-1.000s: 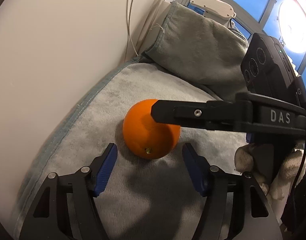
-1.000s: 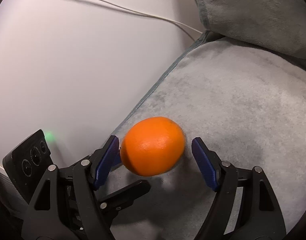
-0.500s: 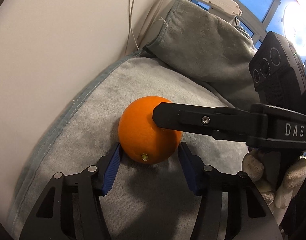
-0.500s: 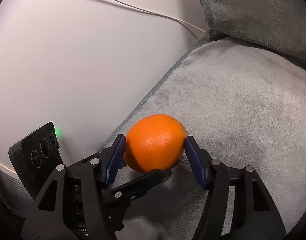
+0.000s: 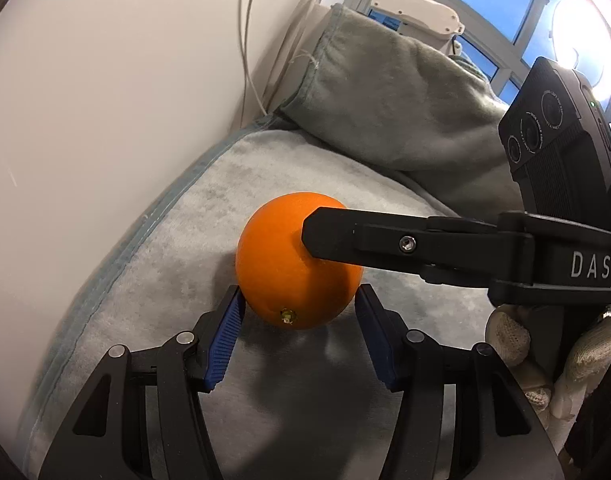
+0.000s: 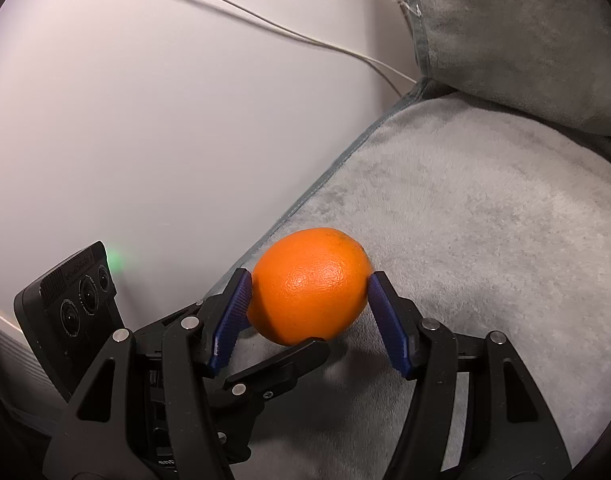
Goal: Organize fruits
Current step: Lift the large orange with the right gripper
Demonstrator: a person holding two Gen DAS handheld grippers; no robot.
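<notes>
An orange (image 5: pixel 285 268) lies on a grey plush cushion (image 5: pixel 265 168) close to a white wall. My left gripper (image 5: pixel 299 316) has its blue pads against both sides of the orange. My right gripper (image 6: pixel 309 298) also has its blue pads pressed on the same orange (image 6: pixel 309 284) from another side. In the left wrist view one black finger of the right gripper (image 5: pixel 385 240) crosses in front of the orange. In the right wrist view the left gripper's finger (image 6: pixel 277 368) shows under the orange.
A grey back pillow (image 5: pixel 393 96) stands behind the cushion. White cables (image 6: pixel 265 24) run along the wall (image 5: pixel 105 80). A white device (image 5: pixel 413 4) and a window are beyond the pillow. A gloved hand (image 5: pixel 545 360) holds the right gripper.
Both grippers have closed from wide open onto the orange. The orange has shifted slightly toward the fingers.
</notes>
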